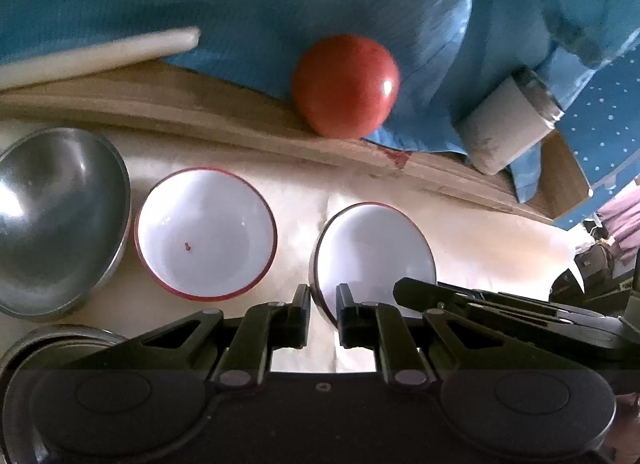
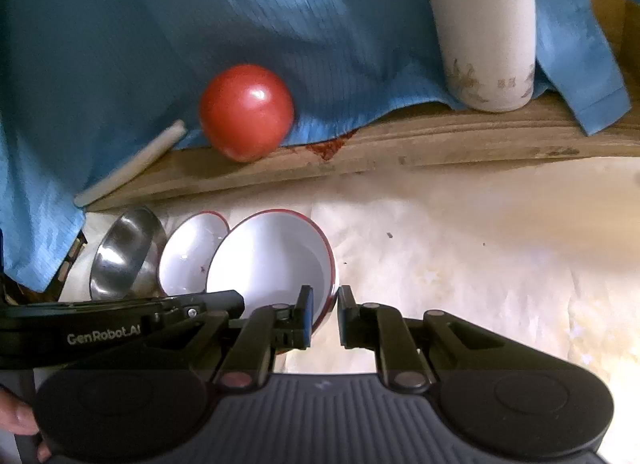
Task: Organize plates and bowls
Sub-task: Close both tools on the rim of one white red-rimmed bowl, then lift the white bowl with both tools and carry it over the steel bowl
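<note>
A white bowl with a red rim (image 1: 376,252) (image 2: 272,260) is held tilted between both grippers. My left gripper (image 1: 323,306) is shut on its left rim. My right gripper (image 2: 323,306) is shut on its right rim. A second white red-rimmed bowl (image 1: 206,232) (image 2: 192,252) rests on the pale table cover to the left. A steel bowl (image 1: 56,220) (image 2: 124,252) sits further left. The rim of another steel dish (image 1: 52,340) shows at the lower left of the left wrist view.
A red ball (image 1: 346,84) (image 2: 246,112) rests on a wooden ledge (image 2: 400,144) against a blue cloth (image 2: 200,24). A white flask (image 2: 486,36) (image 1: 508,124) stands on the ledge at right. A white stick (image 1: 96,54) (image 2: 132,164) lies at left.
</note>
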Tool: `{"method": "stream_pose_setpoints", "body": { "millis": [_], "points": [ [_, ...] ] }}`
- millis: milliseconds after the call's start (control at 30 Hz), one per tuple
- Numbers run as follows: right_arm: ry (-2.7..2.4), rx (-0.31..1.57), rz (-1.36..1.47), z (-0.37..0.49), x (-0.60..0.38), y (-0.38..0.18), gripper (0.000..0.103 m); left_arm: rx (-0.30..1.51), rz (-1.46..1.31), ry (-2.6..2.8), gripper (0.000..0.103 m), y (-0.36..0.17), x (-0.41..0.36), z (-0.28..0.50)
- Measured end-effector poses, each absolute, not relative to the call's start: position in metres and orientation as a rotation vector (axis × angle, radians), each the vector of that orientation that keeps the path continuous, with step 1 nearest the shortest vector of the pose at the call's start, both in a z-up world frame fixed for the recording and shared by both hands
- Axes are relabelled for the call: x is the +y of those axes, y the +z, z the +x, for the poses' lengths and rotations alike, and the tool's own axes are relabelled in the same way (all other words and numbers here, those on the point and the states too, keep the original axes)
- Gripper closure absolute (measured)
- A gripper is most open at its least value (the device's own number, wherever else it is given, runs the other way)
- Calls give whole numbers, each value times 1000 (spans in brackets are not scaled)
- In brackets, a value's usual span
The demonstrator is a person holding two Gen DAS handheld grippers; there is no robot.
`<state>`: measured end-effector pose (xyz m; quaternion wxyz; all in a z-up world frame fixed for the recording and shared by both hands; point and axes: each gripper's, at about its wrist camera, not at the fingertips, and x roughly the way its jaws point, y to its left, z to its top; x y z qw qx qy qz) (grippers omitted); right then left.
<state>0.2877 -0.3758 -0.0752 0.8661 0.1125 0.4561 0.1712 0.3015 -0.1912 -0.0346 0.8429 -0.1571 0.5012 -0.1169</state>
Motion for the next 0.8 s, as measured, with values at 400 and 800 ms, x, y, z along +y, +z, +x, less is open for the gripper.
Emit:
{"method": "stream_pose_setpoints", "body": {
  "millis": [400,800],
  "points": [
    [400,901,231,278,-349,-58,89,993,-317,-225,90,-11,-162,281],
    [510,886,160,282,-280,-49,89,926,-351,-113,91,3,-101,264]
  ]
}}
